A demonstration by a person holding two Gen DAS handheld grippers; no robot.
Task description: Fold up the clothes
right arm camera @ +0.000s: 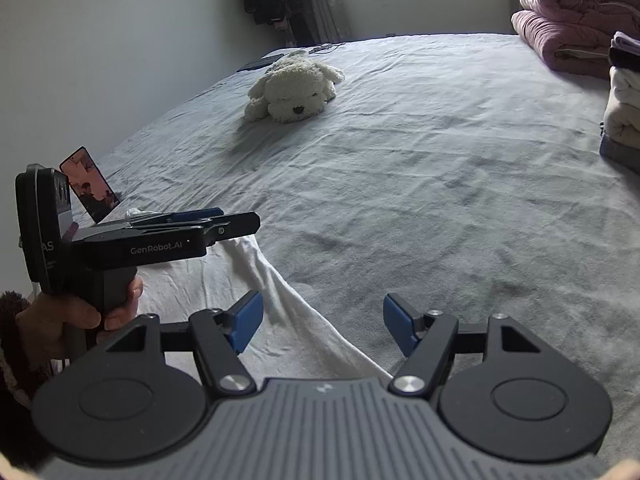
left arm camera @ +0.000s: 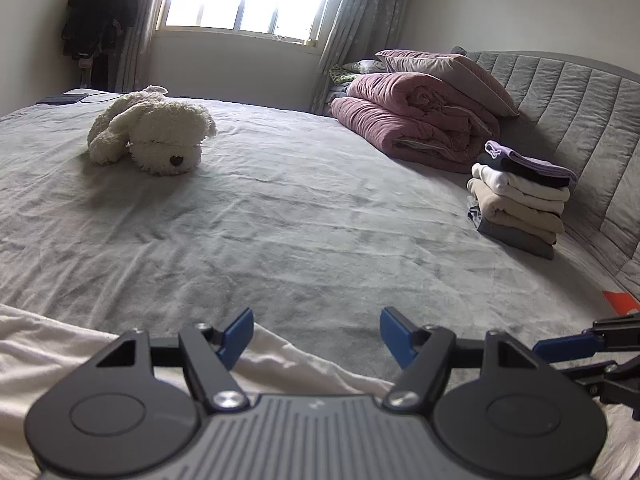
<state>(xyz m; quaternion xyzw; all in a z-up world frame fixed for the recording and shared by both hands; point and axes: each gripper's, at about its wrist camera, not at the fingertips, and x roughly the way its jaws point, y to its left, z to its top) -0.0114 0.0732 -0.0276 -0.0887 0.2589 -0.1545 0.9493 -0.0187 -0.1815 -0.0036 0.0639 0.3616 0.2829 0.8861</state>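
Stack of folded clothes (left arm camera: 520,200) done, white garment (right arm camera: 256,304) unfolded (1 left); left gripper (left arm camera: 316,334) and right gripper (right arm camera: 322,328) agape, empty

**Open bed ahead, edges occupied**

A wide stretch of sheet (left arm camera: 304,216) is being left free ahead. The far left is being blocked by a plush dog (left arm camera: 150,136), the right edge by a quilt (left arm camera: 416,120) and a clothes stack (left arm camera: 520,196).

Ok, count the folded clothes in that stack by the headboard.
6 visible in the stack of folded clothes: purple on top, then dark navy, white, cream, beige and grey at the bottom. Thin pieces between them may be hidden.
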